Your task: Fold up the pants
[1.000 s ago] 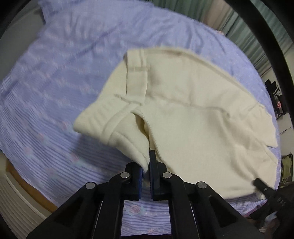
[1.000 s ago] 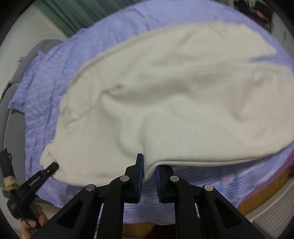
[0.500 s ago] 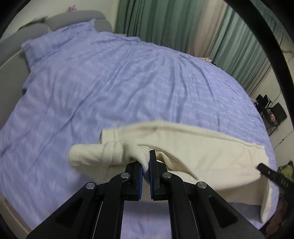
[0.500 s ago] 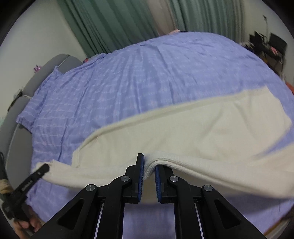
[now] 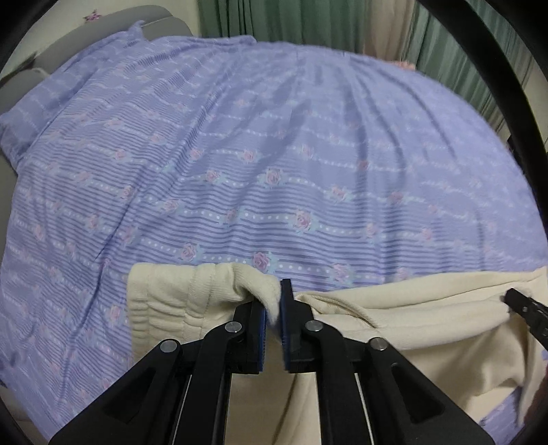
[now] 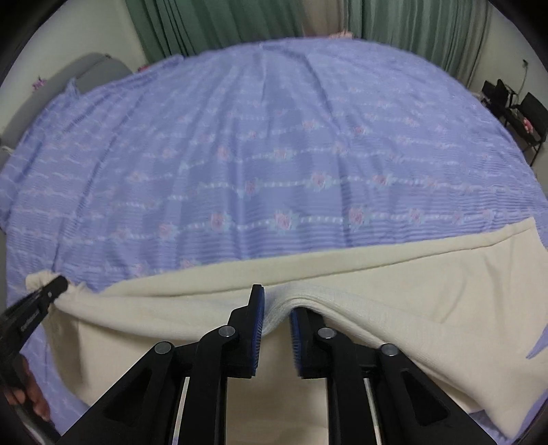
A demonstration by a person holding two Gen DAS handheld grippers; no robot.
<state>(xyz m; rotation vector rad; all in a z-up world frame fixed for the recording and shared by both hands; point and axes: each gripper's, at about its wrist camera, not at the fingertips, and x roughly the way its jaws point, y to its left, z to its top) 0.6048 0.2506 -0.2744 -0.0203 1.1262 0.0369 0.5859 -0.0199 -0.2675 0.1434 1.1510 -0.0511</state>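
Observation:
Cream pants [image 5: 411,325] lie folded along the near edge of a purple flowered bedspread [image 5: 274,154]. My left gripper [image 5: 274,297] pinches the ribbed waistband end of the pants between its blue pads, and its jaws are just starting to open. In the right wrist view the pants [image 6: 411,274] stretch across the bottom. My right gripper [image 6: 275,301] has its jaws opening, with a stacked fold of cloth between them that leans on the left pad and stands off the right one. Each view shows the other gripper's tip at the cloth's edge, right gripper [image 5: 524,304] and left gripper [image 6: 37,301].
The bedspread [image 6: 274,137] covers a wide bed, with a grey headboard [image 6: 99,68] at the far left and green curtains [image 6: 239,20] behind. Dark chairs [image 6: 517,106] stand at the far right. A hand [image 6: 30,393] holds the left gripper.
Both grippers carried the pants' edge across, so the cloth went from spread out to a folded strip at the near edge. The right jaws have widened.

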